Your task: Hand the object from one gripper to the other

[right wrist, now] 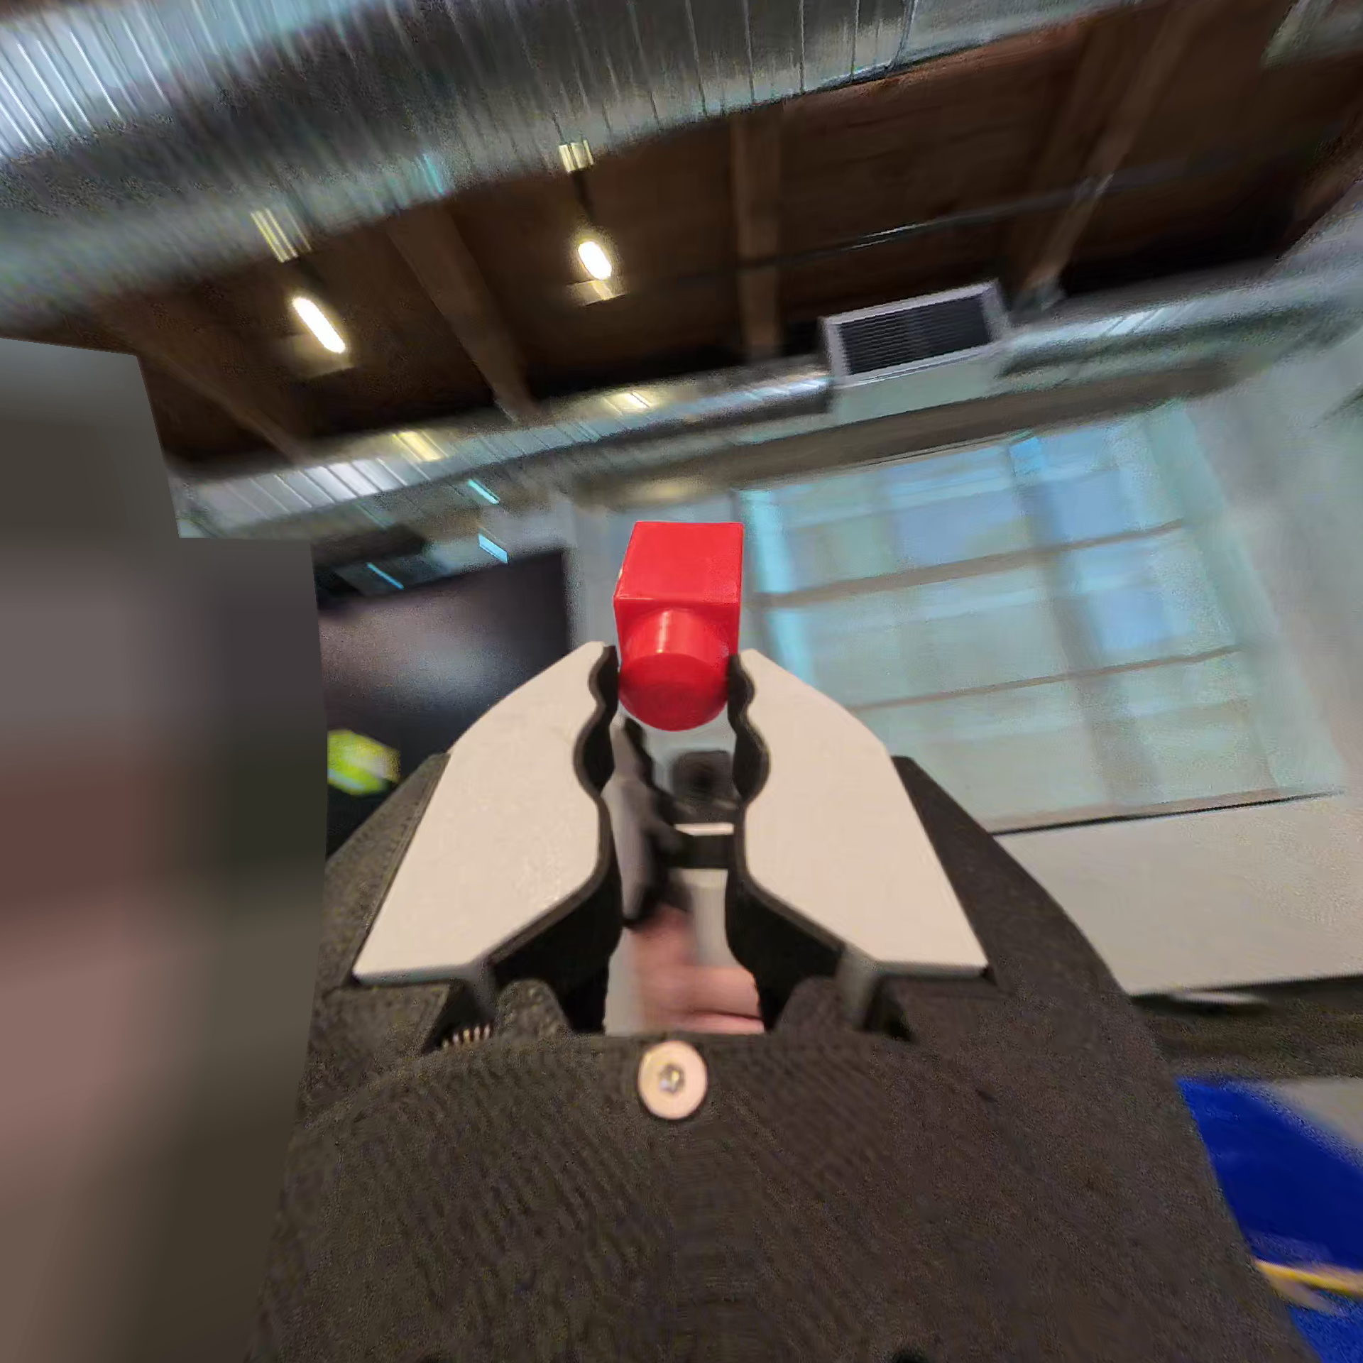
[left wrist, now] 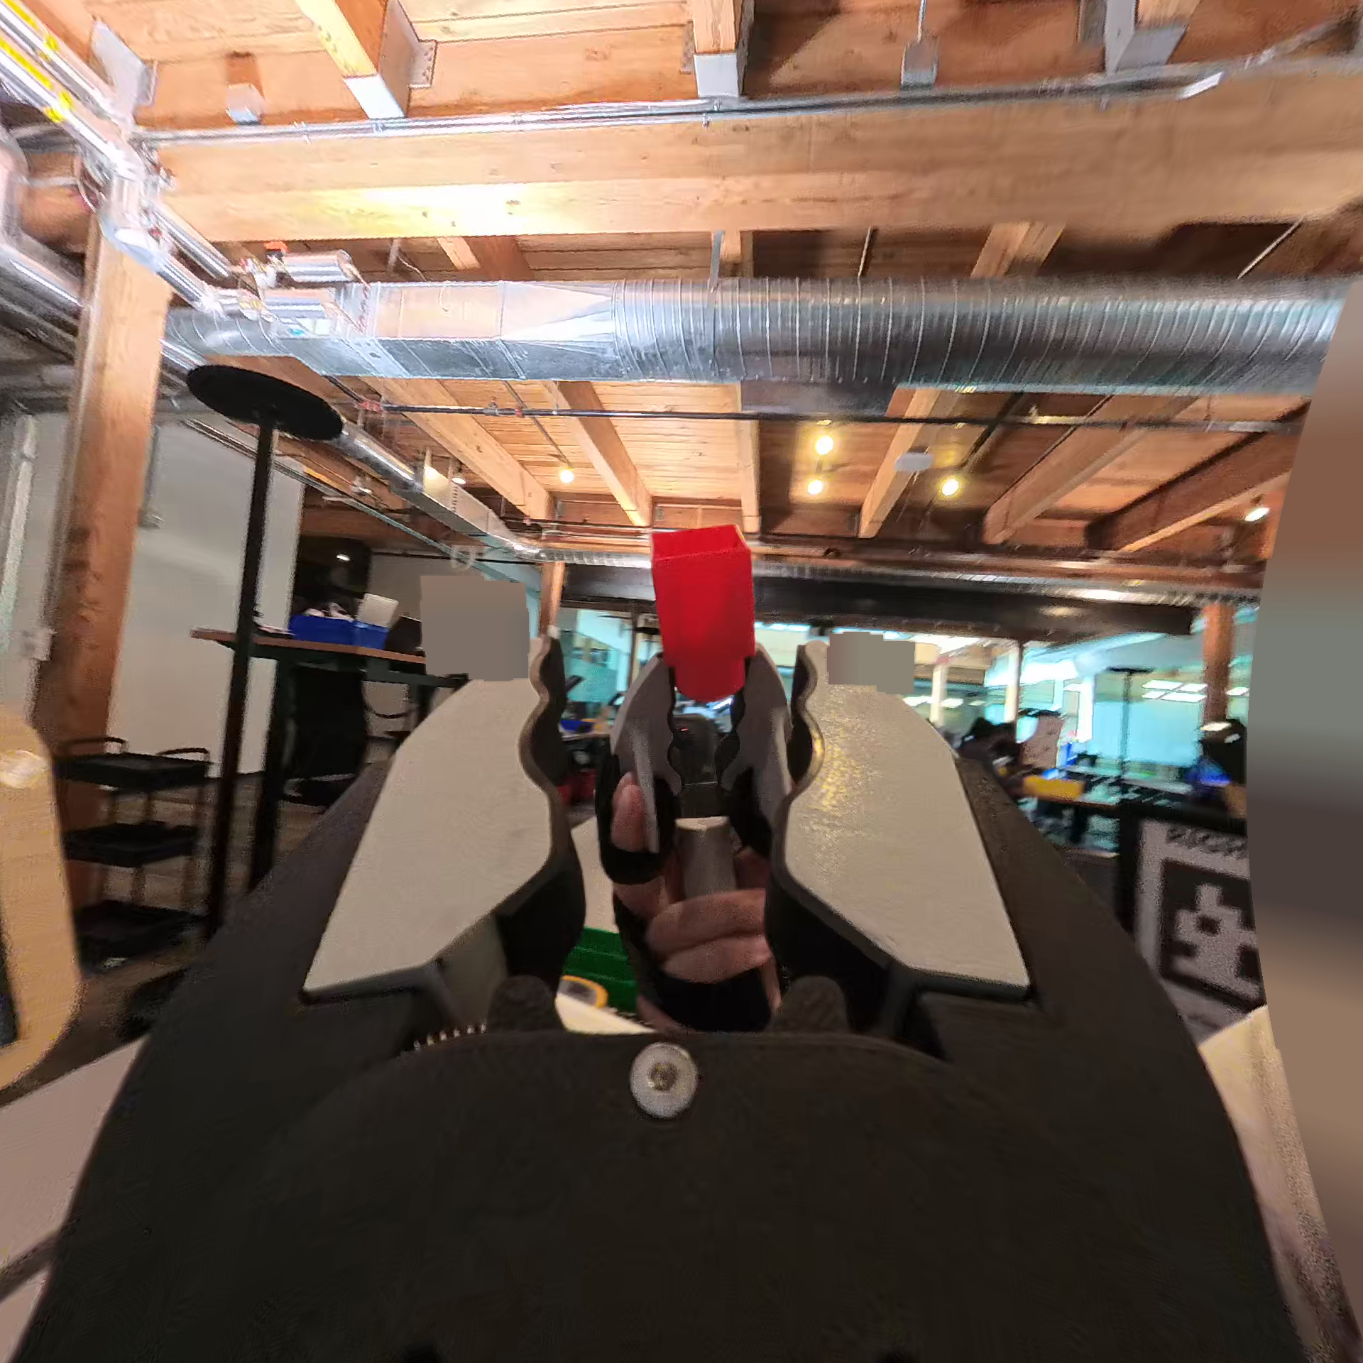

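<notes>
Handover pending: your right gripper (right wrist: 673, 689) pinches the red peg (right wrist: 678, 627) by its round end at frame centre; bring your spread left gripper (left wrist: 671, 708) around its square end.

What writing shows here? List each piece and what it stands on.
Yellow pipe labels: too blurred to read.
Print above the black-and-white marker: too blurred to read.
Yellow-green sign: blurred, unreadable.
Red block: no writing.
</notes>
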{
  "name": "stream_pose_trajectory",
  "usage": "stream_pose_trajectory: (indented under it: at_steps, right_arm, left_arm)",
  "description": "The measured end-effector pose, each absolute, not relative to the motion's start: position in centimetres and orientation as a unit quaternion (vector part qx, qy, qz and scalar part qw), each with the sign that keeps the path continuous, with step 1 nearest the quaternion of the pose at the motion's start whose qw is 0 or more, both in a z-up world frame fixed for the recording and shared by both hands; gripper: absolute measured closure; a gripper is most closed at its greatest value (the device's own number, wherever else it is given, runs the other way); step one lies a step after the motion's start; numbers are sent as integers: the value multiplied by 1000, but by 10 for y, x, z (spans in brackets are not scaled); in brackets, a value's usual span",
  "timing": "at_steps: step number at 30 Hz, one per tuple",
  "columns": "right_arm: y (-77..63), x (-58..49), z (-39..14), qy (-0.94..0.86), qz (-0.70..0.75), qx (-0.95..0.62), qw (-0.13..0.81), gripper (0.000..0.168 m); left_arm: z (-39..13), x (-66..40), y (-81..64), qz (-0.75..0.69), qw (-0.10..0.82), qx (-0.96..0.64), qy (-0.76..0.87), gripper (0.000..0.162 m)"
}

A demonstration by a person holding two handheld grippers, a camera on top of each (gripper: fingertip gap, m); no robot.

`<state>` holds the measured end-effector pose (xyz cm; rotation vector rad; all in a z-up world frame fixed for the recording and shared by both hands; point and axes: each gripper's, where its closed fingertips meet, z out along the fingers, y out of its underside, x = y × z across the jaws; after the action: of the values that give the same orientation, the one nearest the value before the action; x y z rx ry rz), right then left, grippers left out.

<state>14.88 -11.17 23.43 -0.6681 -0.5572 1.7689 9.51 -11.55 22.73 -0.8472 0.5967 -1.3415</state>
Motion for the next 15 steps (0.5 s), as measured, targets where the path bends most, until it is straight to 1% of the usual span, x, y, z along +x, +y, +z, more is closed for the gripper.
stream_pose_trajectory:
  at_steps: [3, 5, 7, 9, 12, 15]
  right_arm:
    - [-96, 165, 233, -156, 909, -227, 314, 140]
    - [-86, 161, 225, -135, 944, -218, 208, 140]
    - [-85, 146, 215, -156, 945, -237, 164, 140]
    - [-93, 131, 206, -197, 937, -255, 132, 140]
    - [-106, 119, 199, -229, 939, -249, 59, 140]
    - [-115, 106, 192, -247, 934, -255, 27, 140]
  left_arm:
    - [223, 102, -111, -516, 715, -376, 284, 103]
    - [219, 106, -110, -459, 746, -373, 305, 100]
    - [213, 112, -111, -430, 752, -372, 332, 95]
    - [211, 114, -115, -444, 740, -368, 347, 92]
    - [215, 108, -120, -472, 735, -345, 344, 96]
    - [211, 108, -123, -465, 732, -340, 364, 98]
